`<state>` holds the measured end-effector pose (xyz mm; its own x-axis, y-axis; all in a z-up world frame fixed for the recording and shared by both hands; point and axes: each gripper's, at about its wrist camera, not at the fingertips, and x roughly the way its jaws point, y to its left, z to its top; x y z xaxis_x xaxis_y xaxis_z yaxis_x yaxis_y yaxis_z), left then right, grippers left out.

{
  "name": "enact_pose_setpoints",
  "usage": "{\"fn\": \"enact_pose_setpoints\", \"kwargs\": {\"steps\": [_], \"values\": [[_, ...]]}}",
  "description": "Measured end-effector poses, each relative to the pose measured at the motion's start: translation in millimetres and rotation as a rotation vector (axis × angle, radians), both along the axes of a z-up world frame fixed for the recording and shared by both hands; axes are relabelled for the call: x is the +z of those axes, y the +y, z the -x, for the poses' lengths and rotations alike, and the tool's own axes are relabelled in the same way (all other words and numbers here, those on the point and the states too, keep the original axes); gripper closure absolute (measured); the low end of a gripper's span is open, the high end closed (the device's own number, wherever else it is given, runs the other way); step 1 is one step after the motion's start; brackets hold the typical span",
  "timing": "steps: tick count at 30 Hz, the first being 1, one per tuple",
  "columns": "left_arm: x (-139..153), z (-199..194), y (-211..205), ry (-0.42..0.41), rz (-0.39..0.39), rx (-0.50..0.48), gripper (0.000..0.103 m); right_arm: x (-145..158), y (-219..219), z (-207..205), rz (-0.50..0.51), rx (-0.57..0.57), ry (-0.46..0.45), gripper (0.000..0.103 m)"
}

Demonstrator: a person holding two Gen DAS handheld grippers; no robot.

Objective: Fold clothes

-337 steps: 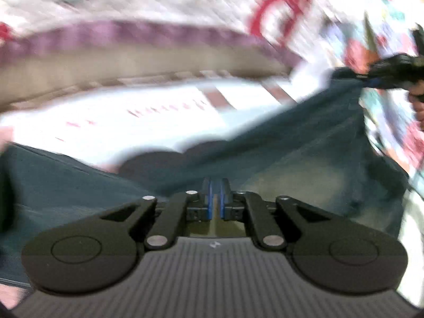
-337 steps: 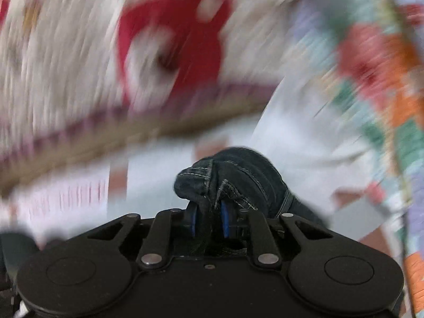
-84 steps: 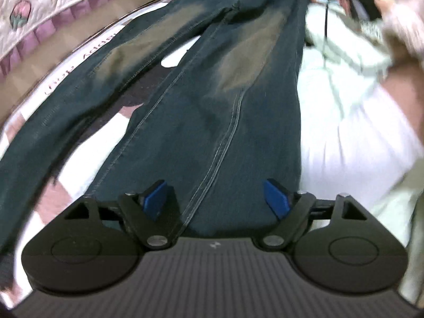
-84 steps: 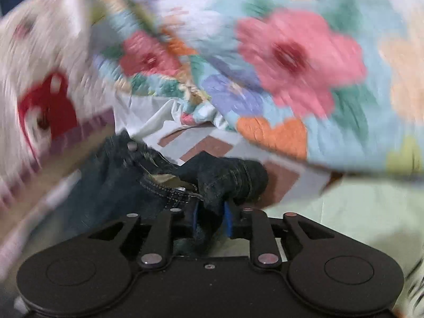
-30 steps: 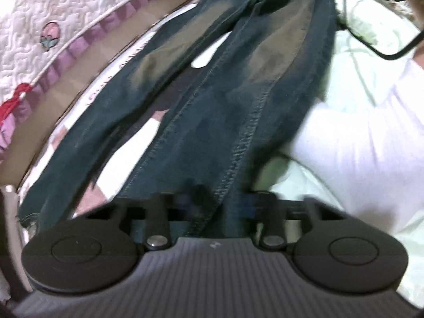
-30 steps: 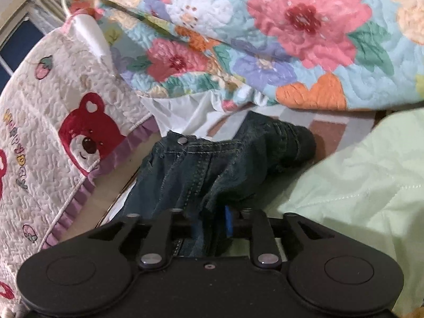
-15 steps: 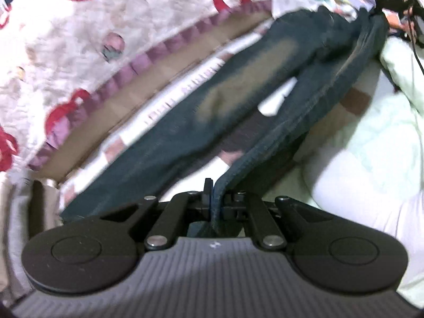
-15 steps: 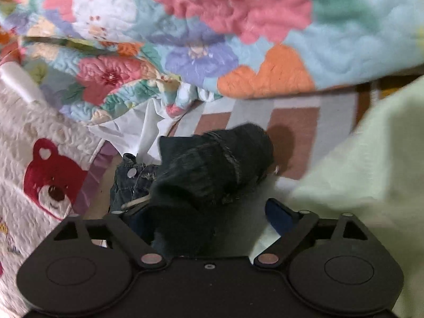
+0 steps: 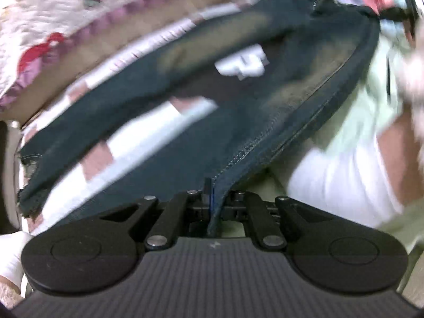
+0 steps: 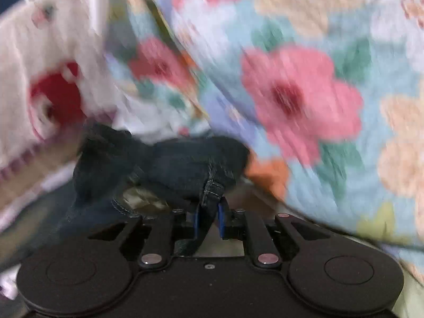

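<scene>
Dark blue jeans stretch away from me across the bed, one leg lifted, the other lying at the left. My left gripper is shut on the side seam of the lifted leg near its lower end. At the far end, my right gripper shows in the left wrist view holding the waist. In the right wrist view the bunched waistband sits in front of my right gripper, which is shut on a fold of the denim. Both views are motion-blurred.
A checked sheet lies under the jeans. A white bear-print quilt with purple trim runs along the left. A floral quilt rises behind the waist. A person's pale green and white clothing is at the right.
Half a second ago my right gripper was open beside the waistband; now it is shut on it. My left gripper keeps its grip on the leg seam, and the leg has lifted and spread wider.
</scene>
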<state>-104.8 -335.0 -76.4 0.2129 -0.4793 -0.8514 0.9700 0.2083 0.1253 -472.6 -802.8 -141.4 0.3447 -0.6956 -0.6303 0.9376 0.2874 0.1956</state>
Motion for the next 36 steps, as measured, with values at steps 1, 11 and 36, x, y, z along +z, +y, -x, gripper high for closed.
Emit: {"fn": "enact_pose_setpoints", "kwargs": {"steps": [1, 11, 36], "values": [[-4, 3, 0, 0.005, -0.014, 0.002, 0.099, -1, 2, -1, -0.005, -0.008, 0.015, 0.089], [-10, 4, 3, 0.056, -0.022, 0.041, 0.098, 3, 15, 9, -0.034, -0.095, 0.092, 0.069], [-13, 1, 15, -0.197, -0.089, 0.095, 0.051, 10, 150, -124, -0.623, 0.605, -0.374, 0.042]]}}
